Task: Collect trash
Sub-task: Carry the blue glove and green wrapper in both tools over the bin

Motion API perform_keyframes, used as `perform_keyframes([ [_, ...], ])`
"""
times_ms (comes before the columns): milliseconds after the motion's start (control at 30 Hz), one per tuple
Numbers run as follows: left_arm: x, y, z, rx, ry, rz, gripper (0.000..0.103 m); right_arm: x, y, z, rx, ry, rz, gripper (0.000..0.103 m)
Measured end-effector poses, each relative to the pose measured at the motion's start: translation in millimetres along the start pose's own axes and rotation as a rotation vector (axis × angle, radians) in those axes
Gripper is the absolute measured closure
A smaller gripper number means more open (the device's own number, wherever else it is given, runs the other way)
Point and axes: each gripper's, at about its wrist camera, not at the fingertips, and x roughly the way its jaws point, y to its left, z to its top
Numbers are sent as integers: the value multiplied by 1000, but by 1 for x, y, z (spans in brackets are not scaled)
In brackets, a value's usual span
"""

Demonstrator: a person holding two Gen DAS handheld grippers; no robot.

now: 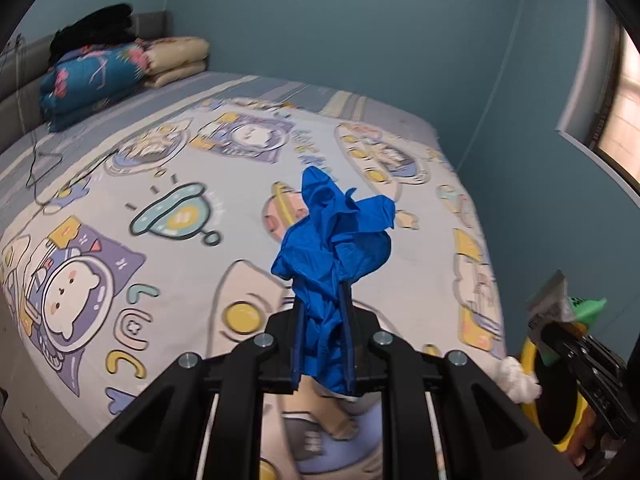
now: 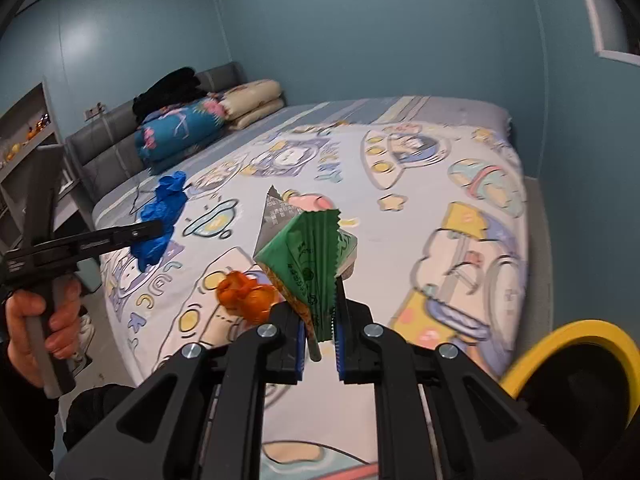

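My left gripper [image 1: 322, 304] is shut on a crumpled blue glove [image 1: 334, 236] and holds it above the bed [image 1: 168, 184]. The right wrist view shows the same gripper [image 2: 154, 232] and glove [image 2: 162, 210] at the left. My right gripper [image 2: 318, 300] is shut on a green snack wrapper [image 2: 310, 256] with a silver inside, held above the bed's near edge. It shows in the left wrist view [image 1: 538, 322] at the lower right with the wrapper [image 1: 560, 304]. An orange crumpled wrapper [image 2: 244, 294] lies on the bed [image 2: 400, 240] just left of my right gripper.
A yellow-rimmed bin [image 2: 576, 364] stands on the floor at the lower right, beside the bed; it also shows in the left wrist view [image 1: 532, 364], with a white wad [image 1: 518, 378] at its rim. Folded quilts [image 1: 104, 76] and dark clothes [image 1: 96, 32] lie at the headboard. A cable [image 1: 44, 160] trails there.
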Motion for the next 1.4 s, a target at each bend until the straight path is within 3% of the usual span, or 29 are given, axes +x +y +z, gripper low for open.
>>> perform_keyframes([
  [467,-30,-149,-13,220,-41,-152,89,-85,-88,-14,93,-118,-138,93],
  [833,-33,-234,-30,356,-34,-239,89,-134,-144,-32,171,-178,-246,93],
  [1100,-24,-274,-50,429,3,-282,89,-153,-170,-48,201,-173,-328,92],
  [1400,17,-307,-83,470,114,-336,88,-137,-199,-66,278,-54,-363,91],
])
